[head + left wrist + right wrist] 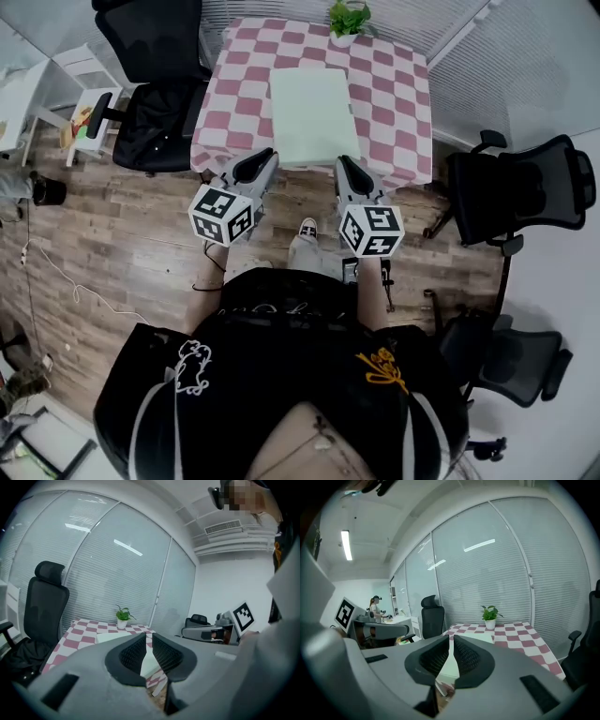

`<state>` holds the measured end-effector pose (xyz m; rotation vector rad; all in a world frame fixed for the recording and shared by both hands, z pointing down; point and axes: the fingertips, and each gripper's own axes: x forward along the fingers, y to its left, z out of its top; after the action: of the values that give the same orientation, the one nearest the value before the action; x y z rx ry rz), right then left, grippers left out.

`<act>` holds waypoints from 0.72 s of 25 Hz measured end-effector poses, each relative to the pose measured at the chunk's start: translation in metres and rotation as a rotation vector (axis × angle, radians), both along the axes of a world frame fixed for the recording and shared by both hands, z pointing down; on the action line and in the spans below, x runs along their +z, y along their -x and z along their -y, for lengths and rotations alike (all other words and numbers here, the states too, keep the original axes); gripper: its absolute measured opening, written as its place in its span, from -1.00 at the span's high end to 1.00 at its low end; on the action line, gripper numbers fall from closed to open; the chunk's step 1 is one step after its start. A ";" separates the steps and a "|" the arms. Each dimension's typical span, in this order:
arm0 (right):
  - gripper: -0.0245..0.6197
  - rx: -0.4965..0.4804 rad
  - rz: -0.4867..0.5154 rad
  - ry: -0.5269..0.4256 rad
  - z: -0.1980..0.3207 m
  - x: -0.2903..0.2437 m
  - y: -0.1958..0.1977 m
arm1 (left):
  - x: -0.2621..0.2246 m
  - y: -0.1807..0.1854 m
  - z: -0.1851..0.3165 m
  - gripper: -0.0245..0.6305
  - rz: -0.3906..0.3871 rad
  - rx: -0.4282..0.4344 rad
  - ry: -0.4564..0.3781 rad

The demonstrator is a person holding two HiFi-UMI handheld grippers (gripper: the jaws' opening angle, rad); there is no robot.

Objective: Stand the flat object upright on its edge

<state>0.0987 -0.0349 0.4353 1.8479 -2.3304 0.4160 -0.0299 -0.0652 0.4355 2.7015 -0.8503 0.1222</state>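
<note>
Head view: pale green flat board (314, 114) lies flat on the checkered tabletop (394, 84), running from the tabletop's middle to its near edge. Left claw (265, 159) and right claw (343, 166) sit side by side at the tabletop's near edge. Both gripper views show the jaws together with nothing gripped. 1 potted plant (349, 19) stands at the tabletop's far edge.

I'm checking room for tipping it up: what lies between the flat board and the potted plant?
Only bare checkered tablecloth lies between the flat board and the potted plant; the head view shows it.
</note>
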 end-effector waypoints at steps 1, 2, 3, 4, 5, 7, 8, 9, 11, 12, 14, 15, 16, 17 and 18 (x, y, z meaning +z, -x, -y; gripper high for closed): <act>0.82 -0.007 -0.004 0.004 0.009 0.000 -0.010 | 0.000 -0.009 0.007 0.82 0.004 -0.010 0.002; 0.82 -0.013 -0.005 0.007 0.017 0.001 -0.020 | 0.001 -0.017 0.014 0.82 0.009 -0.019 0.005; 0.82 -0.021 -0.003 0.011 0.025 0.002 -0.030 | 0.002 -0.025 0.019 0.82 0.016 -0.028 0.010; 0.82 -0.030 0.000 0.014 0.031 0.003 -0.038 | 0.004 -0.033 0.025 0.82 0.022 -0.039 0.014; 0.82 -0.041 0.002 0.016 0.037 0.003 -0.046 | 0.006 -0.041 0.030 0.82 0.027 -0.049 0.018; 0.82 -0.064 0.002 0.022 0.049 0.006 -0.060 | 0.008 -0.055 0.040 0.82 0.038 -0.065 0.022; 0.82 -0.076 0.002 0.026 0.054 0.008 -0.066 | 0.010 -0.062 0.044 0.82 0.048 -0.071 0.023; 0.82 -0.087 0.003 0.031 0.059 0.011 -0.071 | 0.012 -0.067 0.048 0.82 0.063 -0.078 0.023; 0.82 -0.104 0.013 0.043 0.069 0.016 -0.081 | 0.020 -0.075 0.054 0.82 0.107 -0.095 0.024; 0.82 -0.109 0.021 0.049 0.073 0.020 -0.086 | 0.024 -0.078 0.057 0.82 0.128 -0.103 0.028; 0.82 -0.114 0.034 0.063 0.079 0.026 -0.094 | 0.032 -0.081 0.060 0.82 0.155 -0.117 0.046; 0.82 -0.115 0.040 0.070 0.081 0.029 -0.097 | 0.035 -0.082 0.062 0.82 0.158 -0.125 0.056; 0.82 -0.116 0.045 0.076 0.082 0.031 -0.100 | 0.037 -0.082 0.065 0.82 0.156 -0.135 0.067; 0.82 -0.117 0.050 0.082 0.084 0.034 -0.101 | 0.039 -0.081 0.068 0.82 0.151 -0.148 0.078; 0.82 -0.120 0.056 0.087 0.086 0.037 -0.102 | 0.041 -0.078 0.070 0.82 0.144 -0.162 0.091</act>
<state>0.2009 -0.1207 0.4719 1.6691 -2.4025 0.5516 0.0483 -0.1357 0.4764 2.5517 -1.0741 0.3145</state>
